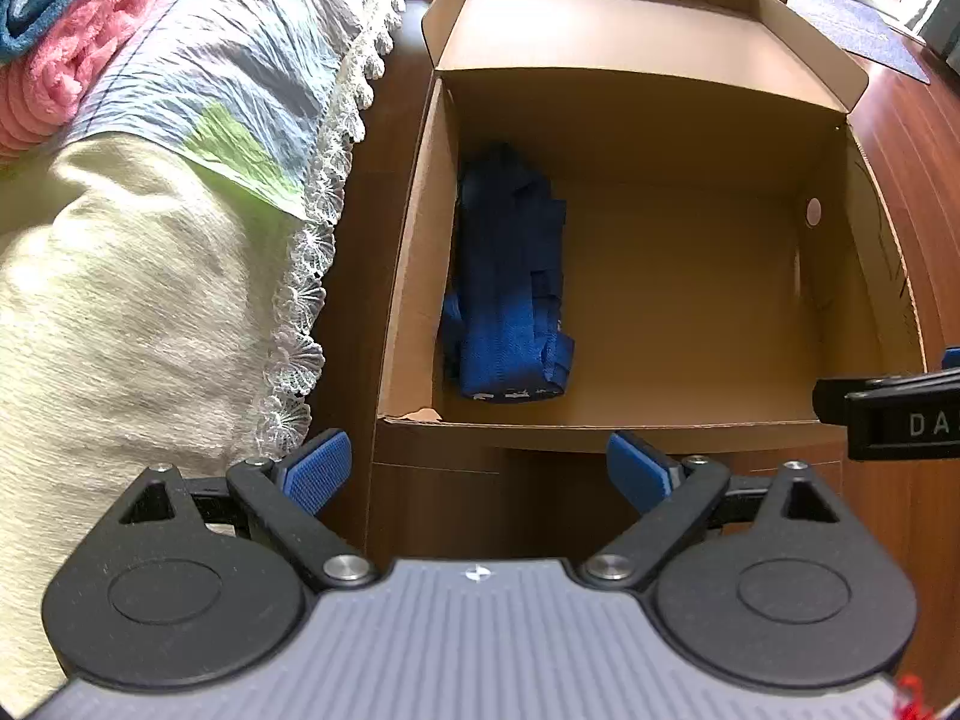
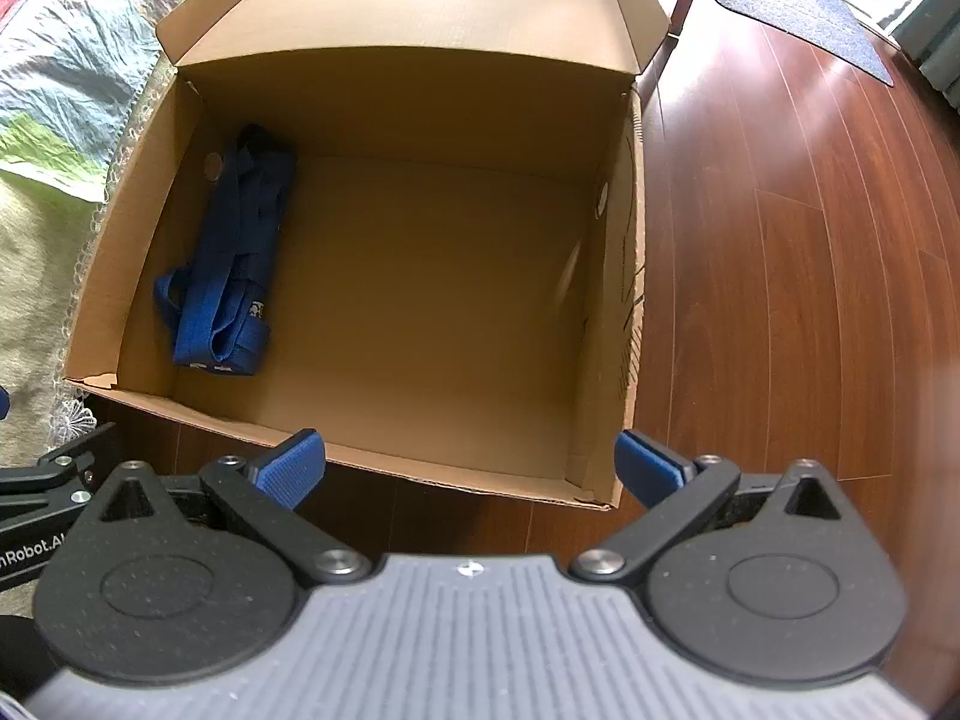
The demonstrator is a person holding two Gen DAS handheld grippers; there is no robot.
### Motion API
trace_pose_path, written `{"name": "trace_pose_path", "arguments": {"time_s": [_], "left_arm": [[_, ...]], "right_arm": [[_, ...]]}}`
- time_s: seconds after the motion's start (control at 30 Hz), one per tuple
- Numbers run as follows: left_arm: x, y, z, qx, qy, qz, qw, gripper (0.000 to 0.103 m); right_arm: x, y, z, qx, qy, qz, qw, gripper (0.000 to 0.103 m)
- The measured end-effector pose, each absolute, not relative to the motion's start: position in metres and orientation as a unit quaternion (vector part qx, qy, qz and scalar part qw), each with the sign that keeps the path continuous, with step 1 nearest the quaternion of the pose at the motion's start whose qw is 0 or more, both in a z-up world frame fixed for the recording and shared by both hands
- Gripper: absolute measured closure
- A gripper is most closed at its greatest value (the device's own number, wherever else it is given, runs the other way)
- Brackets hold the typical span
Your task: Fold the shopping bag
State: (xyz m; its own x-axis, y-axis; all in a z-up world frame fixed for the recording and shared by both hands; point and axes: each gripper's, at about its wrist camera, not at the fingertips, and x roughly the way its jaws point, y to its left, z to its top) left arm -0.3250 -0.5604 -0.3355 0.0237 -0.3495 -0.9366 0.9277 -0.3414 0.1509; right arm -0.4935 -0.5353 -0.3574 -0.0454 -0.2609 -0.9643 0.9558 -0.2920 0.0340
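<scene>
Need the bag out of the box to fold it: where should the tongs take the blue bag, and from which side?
Take the strap loop bulging off the near end of the blue bag, coming straight down with the left tongs, now open. The bundle lies flat against the cardboard box left wall, so a side approach is probably blocked.

My right gripper (image 2: 471,468) hangs with its blue-padded jaws spread wide and empty above the near rim of an open cardboard box (image 2: 627,300). Inside, a folded blue shopping bag (image 2: 231,276) lies along the left wall. The box stands on a reddish wooden floor (image 2: 780,276), a bedspread (image 2: 66,60) to its left.
</scene>
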Motion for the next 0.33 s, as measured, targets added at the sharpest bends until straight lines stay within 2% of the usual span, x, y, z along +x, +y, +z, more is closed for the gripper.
{"name": "trace_pose_path", "arguments": {"time_s": [0.33], "left_arm": [[-0.3287, -0.5585, -0.3319, 0.507, 0.287, -0.652, 0.486, 0.010]], "right_arm": [[-0.4931, -0.5344, -0.3569, 0.497, 0.352, -0.630, 0.482, 0.001]]}}
